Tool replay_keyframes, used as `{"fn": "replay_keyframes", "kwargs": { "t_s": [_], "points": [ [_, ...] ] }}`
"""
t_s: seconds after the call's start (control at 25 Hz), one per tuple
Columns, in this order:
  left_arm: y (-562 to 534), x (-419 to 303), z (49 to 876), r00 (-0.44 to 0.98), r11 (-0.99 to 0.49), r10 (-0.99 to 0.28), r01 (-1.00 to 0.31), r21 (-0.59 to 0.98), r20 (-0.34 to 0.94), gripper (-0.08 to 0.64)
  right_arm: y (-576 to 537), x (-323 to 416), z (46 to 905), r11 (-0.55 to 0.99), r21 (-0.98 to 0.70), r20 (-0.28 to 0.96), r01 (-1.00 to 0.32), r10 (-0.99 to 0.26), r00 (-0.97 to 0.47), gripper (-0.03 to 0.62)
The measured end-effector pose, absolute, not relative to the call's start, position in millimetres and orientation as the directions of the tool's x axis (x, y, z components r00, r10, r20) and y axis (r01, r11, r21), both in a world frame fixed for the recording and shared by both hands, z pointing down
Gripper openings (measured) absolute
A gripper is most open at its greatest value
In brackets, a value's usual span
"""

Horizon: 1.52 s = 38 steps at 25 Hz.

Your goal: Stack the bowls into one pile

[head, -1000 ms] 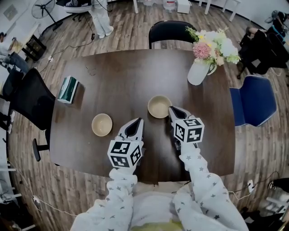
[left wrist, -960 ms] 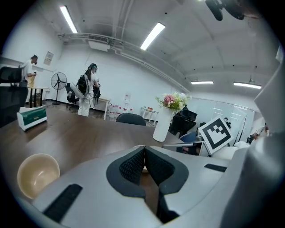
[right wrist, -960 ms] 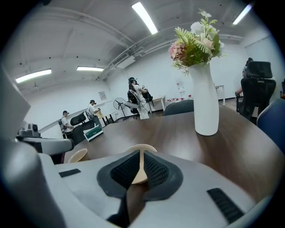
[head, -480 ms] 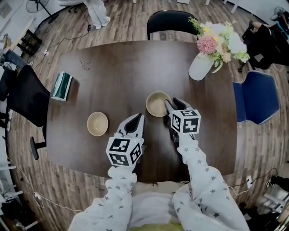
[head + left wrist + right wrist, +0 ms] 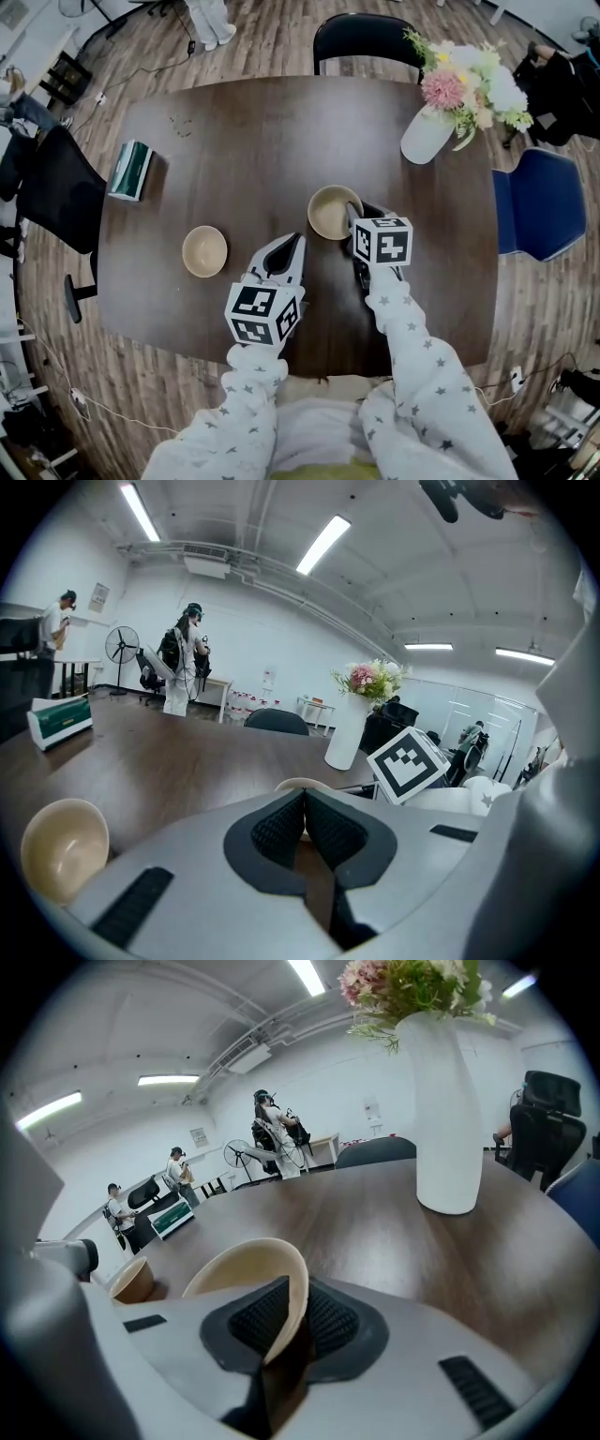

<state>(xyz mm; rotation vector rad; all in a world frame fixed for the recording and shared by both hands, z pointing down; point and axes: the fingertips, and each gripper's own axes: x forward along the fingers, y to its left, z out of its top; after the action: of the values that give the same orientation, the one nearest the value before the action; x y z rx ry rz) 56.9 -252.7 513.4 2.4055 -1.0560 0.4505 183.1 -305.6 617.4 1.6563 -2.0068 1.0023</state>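
A: How far along is the stacking?

B: Not begun, I would say. The two bowls stand apart on the surface [image 5: 244, 150], each alone. The left bowl [image 5: 204, 250] is toward the person's left and the right bowl [image 5: 335, 212] is near the middle. There is no pile yet.

A: And the claws?

B: The right claw [image 5: 286, 1312] is closing, with the near rim of the right bowl between its jaws (the pads look already against the wall, one inside and one outside). The bowl seems to rest on the surface, not lifted. The left claw [image 5: 302, 803] is pressed together and holds nothing. It hangs over the surface between the two bowls, on the person's side.

A: What is left, then?

B: Almost all, I think: lift the right bowl, carry it over the left bowl, set it inside.

A: What differs from one second before?

B: Then the right claw was pressed together, just beside the rim. After that it spread wide and came down, so now the rim is in it. The left claw kept its place, and both bowls lie where they were.
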Motion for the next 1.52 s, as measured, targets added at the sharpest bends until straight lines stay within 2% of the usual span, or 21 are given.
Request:
{"fn": "replay_keyframes", "kwargs": {
  "t_s": [0.2,0.92,1.52],
  "points": [
    [-251.1,54.7,512.1,0.648,-0.590,-0.602,-0.755,0.287,0.467,0.026,-306.8,182.4,616.7,0.066,-0.279,0.673,-0.958,-0.699,-0.244,0.034],
    [-226.1,15.8,485.1,0.585,-0.530,-0.690,-0.809,0.254,0.426,0.026,-284.0,164.3,569.2,0.118,-0.342,0.608,-0.932,-0.728,-0.315,0.032],
    [-190.3,-47.2,463.8,0.456,-0.399,-0.802,-0.890,0.221,0.386,0.026,-254.1,104.3,534.8,0.281,-0.387,0.556,-0.878,-0.689,-0.465,0.032]
  ]
}}
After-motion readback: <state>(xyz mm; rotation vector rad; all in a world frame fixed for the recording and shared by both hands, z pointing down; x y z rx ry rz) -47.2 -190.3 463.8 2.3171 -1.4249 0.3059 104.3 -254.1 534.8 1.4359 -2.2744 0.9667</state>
